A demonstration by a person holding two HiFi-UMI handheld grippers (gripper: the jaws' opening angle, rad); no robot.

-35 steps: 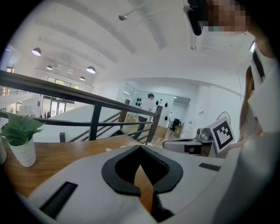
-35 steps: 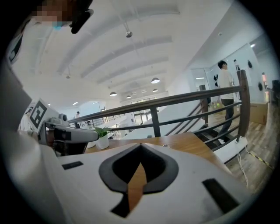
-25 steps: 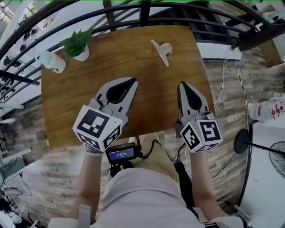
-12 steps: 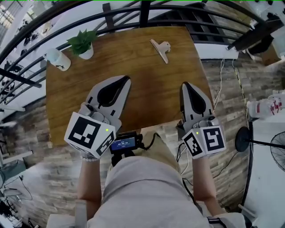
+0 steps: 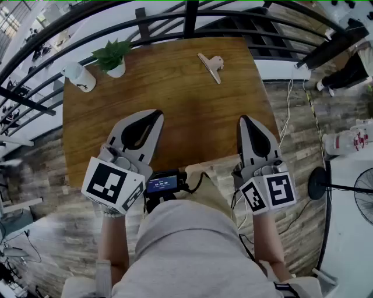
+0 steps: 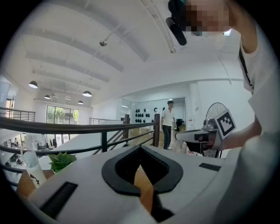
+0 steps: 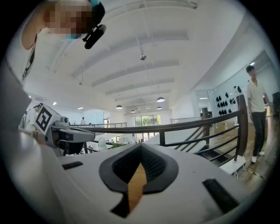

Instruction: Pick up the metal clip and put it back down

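Toward the far edge of the table (image 5: pixel 175 93), the clip (image 5: pixel 211 66) is lying flat on the wood, well apart from both grippers, with nothing touching it. The left gripper (image 5: pixel 156 114) and right gripper (image 5: pixel 245 120) are hovering side by side over the near edge. Each is showing its jaws pressed fully together and holding nothing. A plant (image 5: pixel 115 56) and a bottle (image 5: pixel 80 77) are standing at the far left corner, clear of the clip. This scene fits either a clip waiting to be lifted or one already set back down. Either way, the care seems to lie in keeping both tips from nudging the clip towards the rail (image 5: pixel 233 13).
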